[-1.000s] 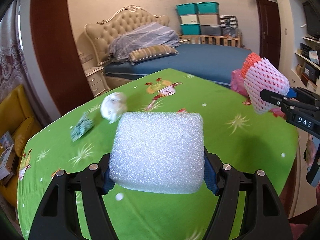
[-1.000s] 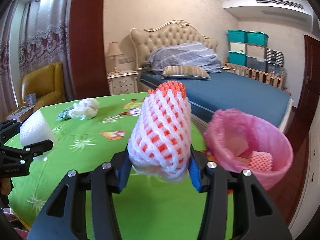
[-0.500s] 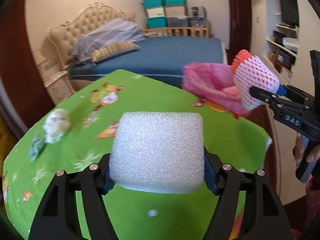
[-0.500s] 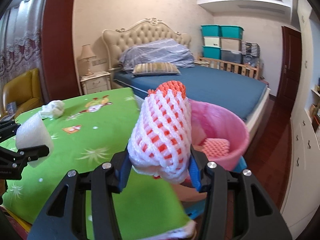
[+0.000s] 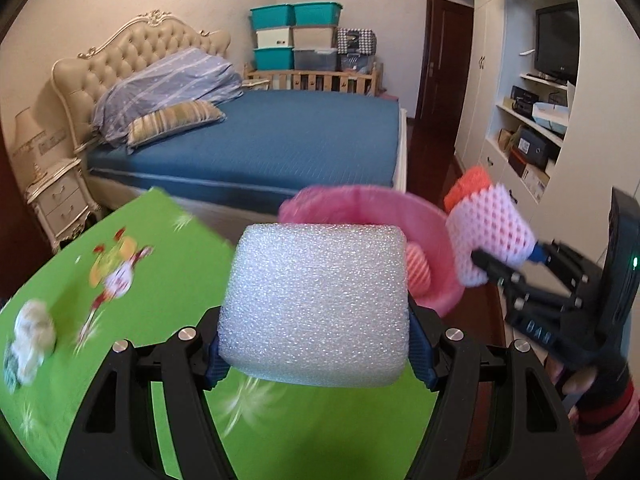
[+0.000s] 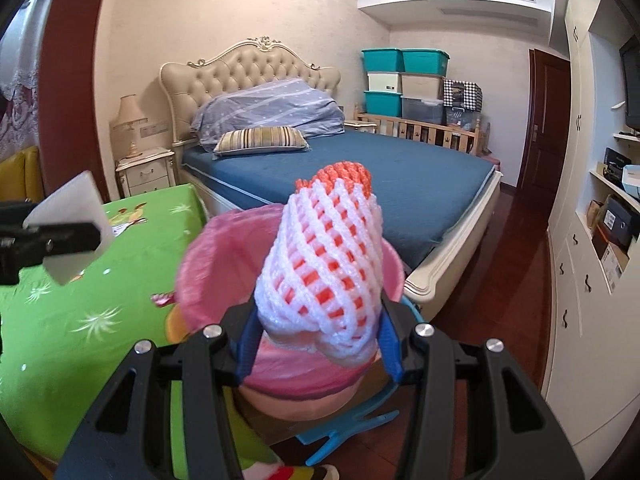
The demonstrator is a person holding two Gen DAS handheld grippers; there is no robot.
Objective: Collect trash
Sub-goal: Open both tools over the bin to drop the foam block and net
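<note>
Foam block [image 5: 316, 304], clamped in left gripper [image 5: 316, 356], hides pink bin [image 5: 436, 240] at 12 o'clock; right gripper [image 6: 320, 344] clamps net sleeve [image 6: 324, 264]; lettering blurred.

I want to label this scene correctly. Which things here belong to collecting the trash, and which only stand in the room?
Part of the job:
- white foam block, held in the left gripper
- foam fruit net, held in the right gripper
- pink-lined bin
- crumpled white wad on the green table

Just in the room:
- bed
- storage boxes
- nightstand
</note>
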